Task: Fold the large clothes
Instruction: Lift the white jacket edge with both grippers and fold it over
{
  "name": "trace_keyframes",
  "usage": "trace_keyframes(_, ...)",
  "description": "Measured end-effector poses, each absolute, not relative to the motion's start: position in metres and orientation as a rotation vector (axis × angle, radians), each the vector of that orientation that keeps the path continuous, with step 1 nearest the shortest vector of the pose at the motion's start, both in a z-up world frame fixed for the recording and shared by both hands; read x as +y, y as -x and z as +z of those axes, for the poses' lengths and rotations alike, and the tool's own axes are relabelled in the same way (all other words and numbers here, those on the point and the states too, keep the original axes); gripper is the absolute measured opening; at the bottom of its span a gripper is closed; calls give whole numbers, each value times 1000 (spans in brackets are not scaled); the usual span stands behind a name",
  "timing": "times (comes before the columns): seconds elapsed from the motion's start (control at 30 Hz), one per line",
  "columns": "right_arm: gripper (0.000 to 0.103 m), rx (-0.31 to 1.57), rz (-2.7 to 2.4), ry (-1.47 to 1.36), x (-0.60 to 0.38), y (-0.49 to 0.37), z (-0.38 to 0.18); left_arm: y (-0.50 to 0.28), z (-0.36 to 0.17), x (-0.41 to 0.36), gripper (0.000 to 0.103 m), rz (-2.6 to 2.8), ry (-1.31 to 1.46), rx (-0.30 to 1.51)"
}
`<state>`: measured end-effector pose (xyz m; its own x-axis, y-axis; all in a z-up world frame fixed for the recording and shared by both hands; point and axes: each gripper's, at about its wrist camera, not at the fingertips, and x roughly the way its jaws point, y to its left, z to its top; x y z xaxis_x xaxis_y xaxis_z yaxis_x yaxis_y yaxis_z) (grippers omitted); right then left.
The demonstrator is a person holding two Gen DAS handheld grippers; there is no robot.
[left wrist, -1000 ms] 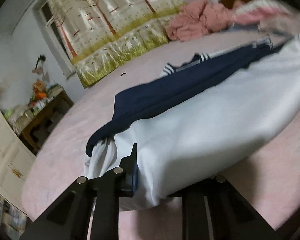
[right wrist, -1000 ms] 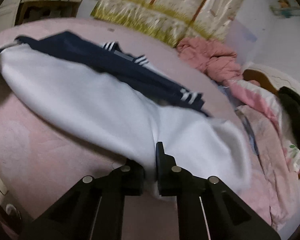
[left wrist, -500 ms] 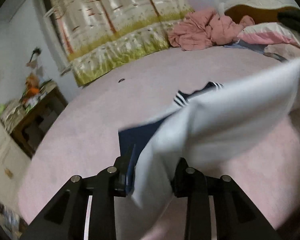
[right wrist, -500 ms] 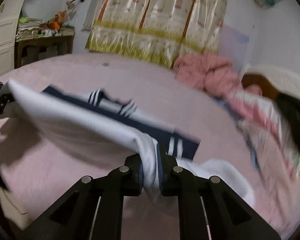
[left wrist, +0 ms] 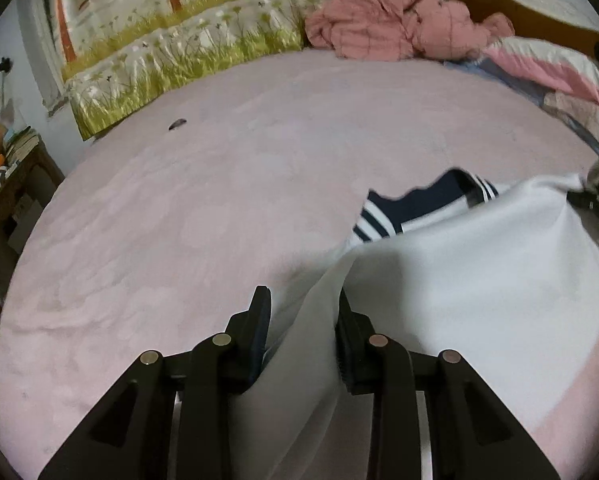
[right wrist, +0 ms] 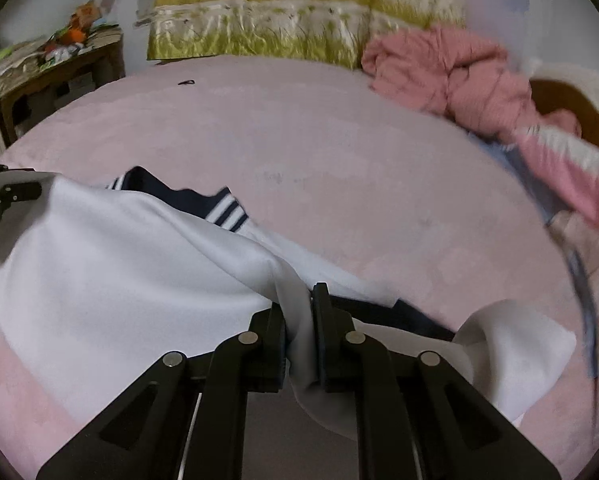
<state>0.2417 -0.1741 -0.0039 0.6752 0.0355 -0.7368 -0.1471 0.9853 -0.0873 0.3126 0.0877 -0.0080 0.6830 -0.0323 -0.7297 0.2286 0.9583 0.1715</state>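
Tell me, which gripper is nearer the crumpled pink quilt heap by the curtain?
Right, as far as I can judge. The right gripper has the crumpled pink quilt heap ahead to its right; the left gripper sits further along the white and navy garment.

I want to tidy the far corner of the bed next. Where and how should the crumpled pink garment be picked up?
Grip the pink garment on a raised fold along its top ridge, coming down from above on the side facing the open pink bedspread. It lies bunched in a heap with puffy creases that jaws could pinch; the curtain and bedding crowd its other sides.
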Motion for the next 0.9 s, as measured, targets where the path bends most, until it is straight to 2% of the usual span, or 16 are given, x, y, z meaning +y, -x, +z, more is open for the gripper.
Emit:
trace_keyframes(0.07,10,814,106,146,-175,-240,-9,-311,-10,91,33,-137,-249,727)
trace_keyframes(0.13,11,777,109,151,-178,-236,-8,-306,-10,92,43,-114,-250,659)
trace_keyframes(0.2,16,762,116,132,-181,-233,-5,-295,-4,95,82,-42,-245,591)
trace_keyframes(0.23,18,749,123,114,-185,-229,-2,-287,2,98,89,-30,-234,553)
trace_keyframes(0.27,27,734,126,104,-188,-225,3,-275,9,102,92,-36,-216,507)
trace_keyframes(0.3,42,716,115,107,-190,-219,7,-264,16,107,92,-47,-199,474)
trace_keyframes(0.37,63,677,59,126,-198,-212,16,-248,27,118,93,-37,-175,453)
trace_keyframes(0.4,70,662,39,126,-202,-209,20,-240,31,125,98,-24,-157,456)
trace_keyframes(0.43,71,650,12,116,-209,-206,25,-234,32,131,103,-16,-138,460)
trace_keyframes(0.53,77,634,-49,28,-239,-194,34,-218,25,158,103,18,-20,490)
trace_keyframes(0.6,98,625,-106,-66,-265,-186,36,-219,9,180,103,24,82,566)
trace_keyframes(0.77,99,724,-73,-308,-318,-181,10,-246,-41,207,102,-70,262,843)
trace_keyframes(0.83,97,819,30,-417,-330,-193,-13,-250,-55,211,79,-168,367,864)
trace_keyframes(0.87,75,848,73,-481,-334,-198,-24,-250,-55,210,65,-186,382,849)
trace_keyframes(0.9,35,840,110,-537,-336,-199,-30,-248,-50,208,46,-186,358,822)
